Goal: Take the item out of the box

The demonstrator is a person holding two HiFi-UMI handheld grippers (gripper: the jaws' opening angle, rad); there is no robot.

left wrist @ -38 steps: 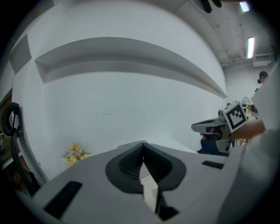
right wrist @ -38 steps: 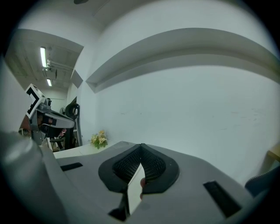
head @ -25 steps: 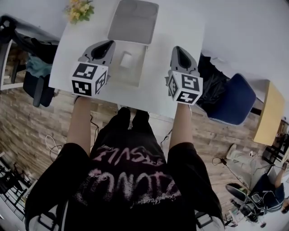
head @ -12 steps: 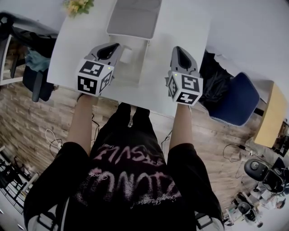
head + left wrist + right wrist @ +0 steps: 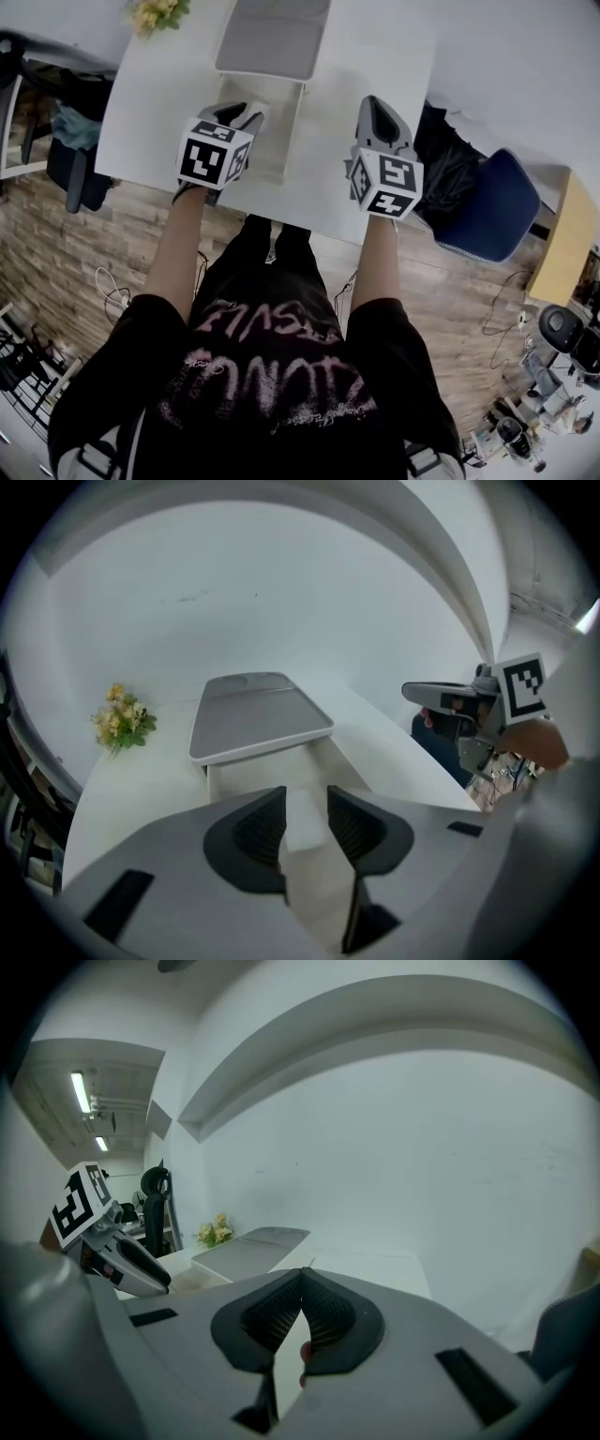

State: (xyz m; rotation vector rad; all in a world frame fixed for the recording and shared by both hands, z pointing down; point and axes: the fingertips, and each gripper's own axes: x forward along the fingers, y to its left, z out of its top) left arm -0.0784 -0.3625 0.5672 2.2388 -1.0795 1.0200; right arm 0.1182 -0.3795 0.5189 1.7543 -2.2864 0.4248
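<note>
Left gripper view: tool (image 5: 306, 797) opening round white item (image 5: 306, 829) in box (image 5: 234, 778).

Top of the open white rectangular box (image 5: 286, 141) is unobstructed, but its raised grey lid (image 5: 267, 42) walls off the far side. The white bench (image 5: 375, 56) right of the box is bare. A small yellow flower bunch (image 5: 155, 14) sits at the far left corner.

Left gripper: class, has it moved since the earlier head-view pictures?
Yes. The left gripper has shifted right, from beside the open box to over its left wall; its jaws are opening, with a pale item showing between them.
</note>
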